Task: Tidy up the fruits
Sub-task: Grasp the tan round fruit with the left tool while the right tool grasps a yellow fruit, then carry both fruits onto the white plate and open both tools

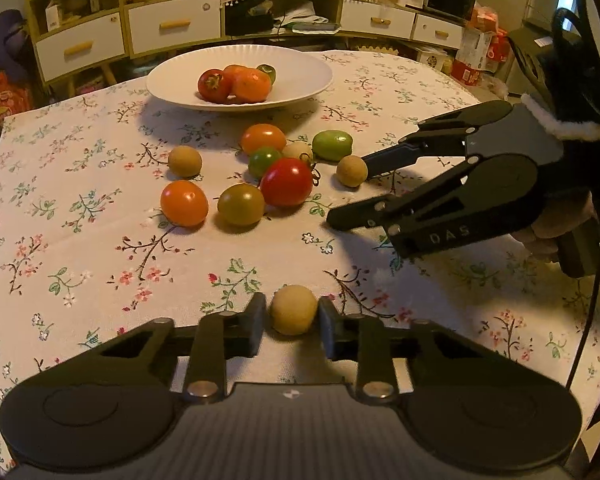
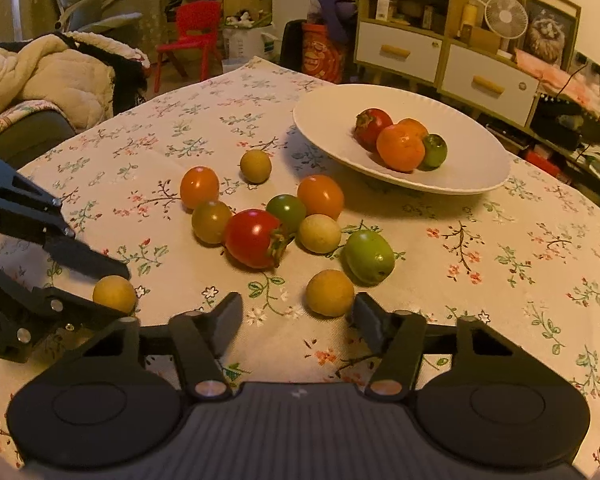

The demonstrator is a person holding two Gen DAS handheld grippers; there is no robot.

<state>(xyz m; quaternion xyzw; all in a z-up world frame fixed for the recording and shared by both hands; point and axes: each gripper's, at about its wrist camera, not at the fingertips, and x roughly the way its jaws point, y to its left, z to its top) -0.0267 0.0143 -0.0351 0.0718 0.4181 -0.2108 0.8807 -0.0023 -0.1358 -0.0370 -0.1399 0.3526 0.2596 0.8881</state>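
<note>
A white plate (image 1: 312,76) (image 2: 480,176) at the far side holds a red, an orange and a green fruit. Several loose tomatoes and tan round fruits lie in a cluster (image 1: 286,182) (image 2: 256,238) on the floral cloth. My left gripper (image 1: 292,312) (image 2: 118,288) has its fingers close on either side of a tan round fruit (image 1: 293,309) (image 2: 114,294) on the cloth; small gaps show. My right gripper (image 2: 298,312) (image 1: 346,192) is open, low over the cloth, with another tan fruit (image 2: 330,293) (image 1: 351,171) just ahead of its right finger.
A green fruit (image 2: 369,257) lies right of the cluster. Drawers and shelves (image 1: 172,24) stand behind the table. A sofa with a blanket (image 2: 40,76) and a red chair (image 2: 192,36) stand beyond the left edge.
</note>
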